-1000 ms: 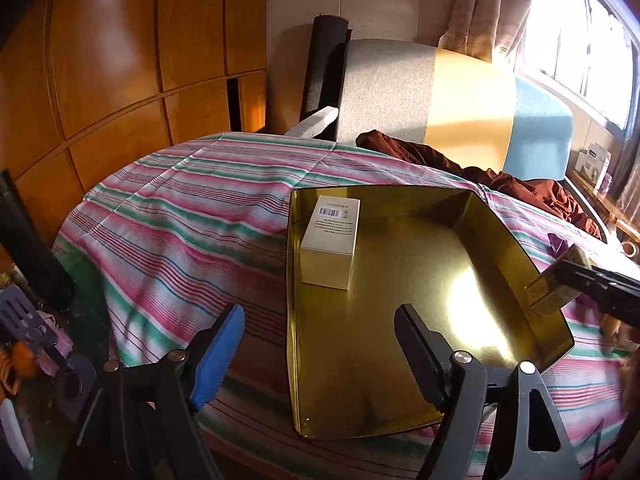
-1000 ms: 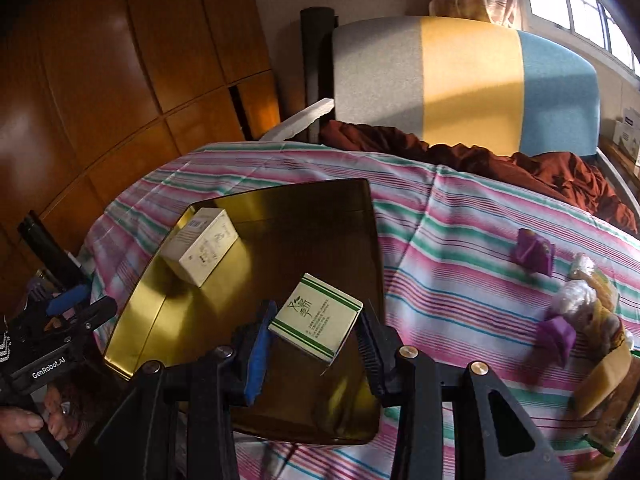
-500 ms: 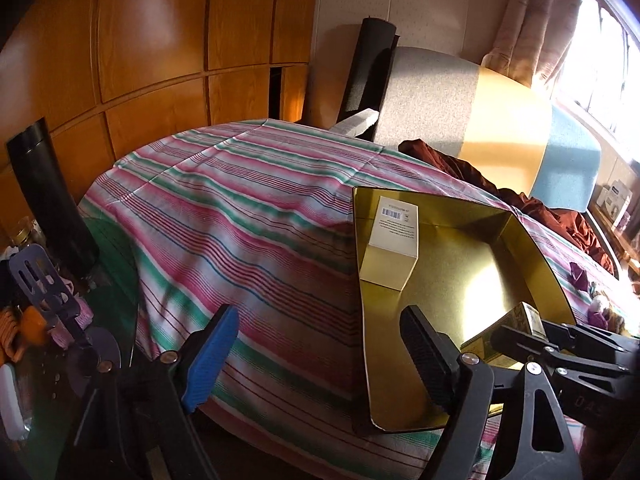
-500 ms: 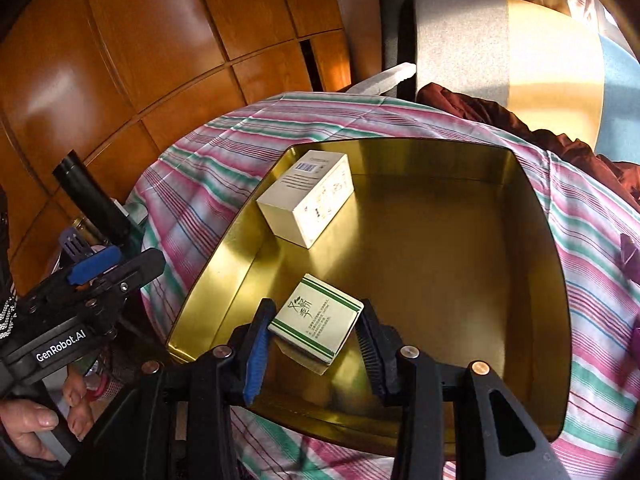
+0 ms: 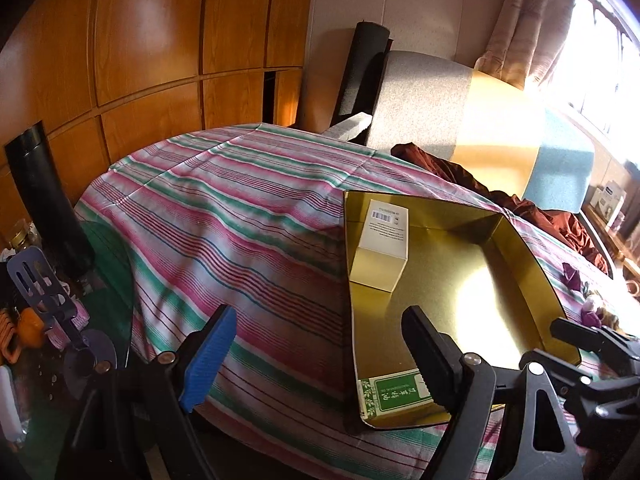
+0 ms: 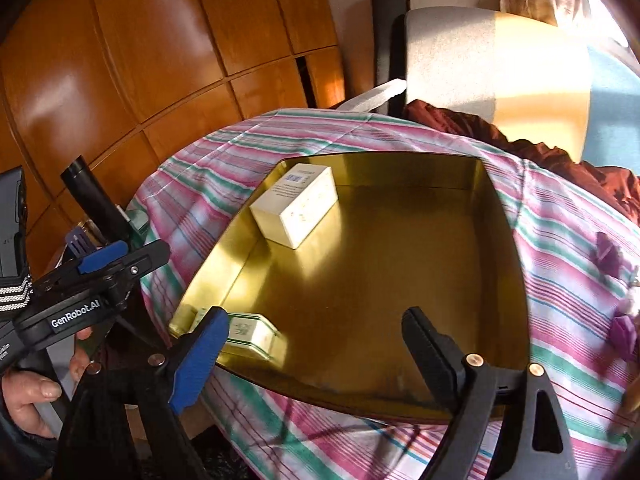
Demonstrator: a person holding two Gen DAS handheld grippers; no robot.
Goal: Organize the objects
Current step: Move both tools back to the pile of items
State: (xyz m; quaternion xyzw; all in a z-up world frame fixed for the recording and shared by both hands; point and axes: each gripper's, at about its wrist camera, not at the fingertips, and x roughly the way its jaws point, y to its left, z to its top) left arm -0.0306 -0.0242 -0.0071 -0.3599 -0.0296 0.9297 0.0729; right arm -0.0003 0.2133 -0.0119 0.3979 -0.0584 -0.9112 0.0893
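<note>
A gold tin tray lies on the striped tablecloth. A cream box stands in its far left corner. A green-and-white box lies in the tray's near left corner. My right gripper is open and empty just above the tray's near edge, with the green box beside its blue left finger. My left gripper is open and empty over the cloth at the tray's left side. The right gripper's body shows at the lower right of the left wrist view.
Purple and pale wrapped items lie on the cloth right of the tray. A padded chair back and dark red cloth sit behind the table. A black cylinder and clutter stand at the left.
My right gripper has opened and let go of the green-and-white box, which now lies in the tray's near left corner. The gripper has drawn back slightly. The left gripper has barely moved.
</note>
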